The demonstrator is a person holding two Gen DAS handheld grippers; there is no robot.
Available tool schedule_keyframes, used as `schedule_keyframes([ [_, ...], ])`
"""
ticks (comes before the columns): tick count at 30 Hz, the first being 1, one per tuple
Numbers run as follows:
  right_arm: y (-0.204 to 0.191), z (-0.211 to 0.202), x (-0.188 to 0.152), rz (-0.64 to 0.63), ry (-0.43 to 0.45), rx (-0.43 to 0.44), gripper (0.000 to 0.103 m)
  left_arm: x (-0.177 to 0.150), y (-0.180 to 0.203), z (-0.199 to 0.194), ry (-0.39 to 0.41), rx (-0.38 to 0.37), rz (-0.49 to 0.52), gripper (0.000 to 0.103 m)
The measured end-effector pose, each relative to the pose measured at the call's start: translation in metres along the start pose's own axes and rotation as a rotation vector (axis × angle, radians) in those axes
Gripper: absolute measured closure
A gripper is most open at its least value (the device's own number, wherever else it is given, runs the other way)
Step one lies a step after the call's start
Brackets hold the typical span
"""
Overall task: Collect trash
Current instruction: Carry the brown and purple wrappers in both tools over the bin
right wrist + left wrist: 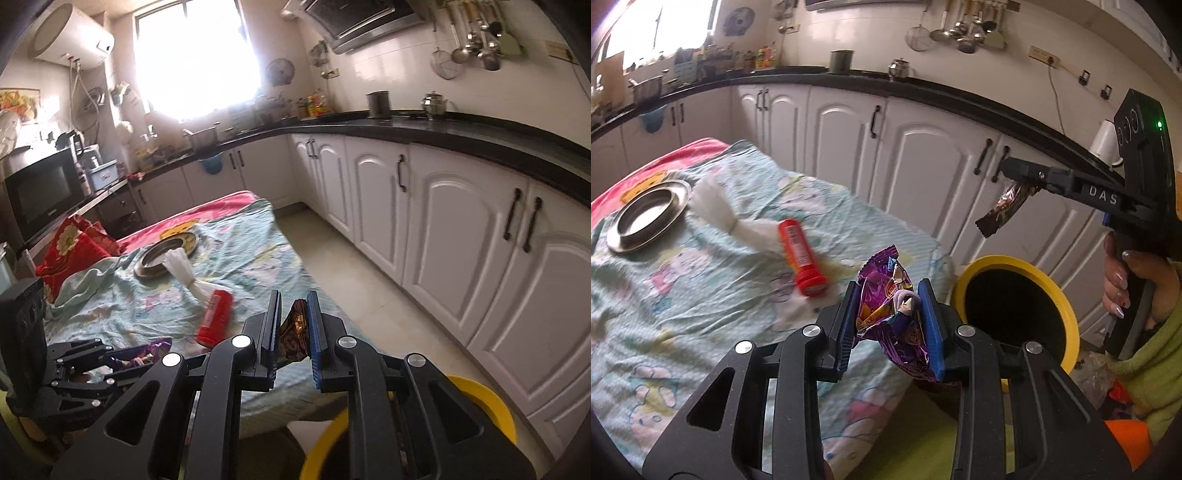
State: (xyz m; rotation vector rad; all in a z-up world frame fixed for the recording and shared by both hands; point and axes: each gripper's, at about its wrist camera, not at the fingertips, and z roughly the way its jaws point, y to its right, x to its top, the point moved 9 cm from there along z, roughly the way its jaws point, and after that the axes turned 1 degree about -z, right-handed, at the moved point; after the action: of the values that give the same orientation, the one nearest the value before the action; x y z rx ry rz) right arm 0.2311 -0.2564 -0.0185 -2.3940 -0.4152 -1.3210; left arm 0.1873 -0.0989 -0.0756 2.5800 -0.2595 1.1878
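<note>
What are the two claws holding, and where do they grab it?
The left claw pinches a purple snack wrapper around its crumpled middle. The right claw grips a dark brown wrapper by its top end, so it dangles.

Home kitchen: cabinets [373, 206], hanging ladles [476, 40].

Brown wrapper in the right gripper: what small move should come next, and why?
Probably open the right gripper to drop the brown wrapper. It hangs from the shut jaws above the yellow-rimmed bin, though whether it sits squarely over the opening is hard to judge. The left gripper holds a purple wrapper beside the bin, so that could follow.
</note>
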Motion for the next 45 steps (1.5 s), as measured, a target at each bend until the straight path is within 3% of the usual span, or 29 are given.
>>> schedule_keyframes([
  [21,0.087,-0.056,-0.062,0.104,0.004,-0.168,0.089,0.006,0.087,0.034,-0.028,-0.112,0.138,0.077],
  [45,0.141,-0.07,-0.134,0.239,-0.081,-0.225,0.089,-0.016,0.148,0.082,-0.104,-0.201,0.225,0.076],
])
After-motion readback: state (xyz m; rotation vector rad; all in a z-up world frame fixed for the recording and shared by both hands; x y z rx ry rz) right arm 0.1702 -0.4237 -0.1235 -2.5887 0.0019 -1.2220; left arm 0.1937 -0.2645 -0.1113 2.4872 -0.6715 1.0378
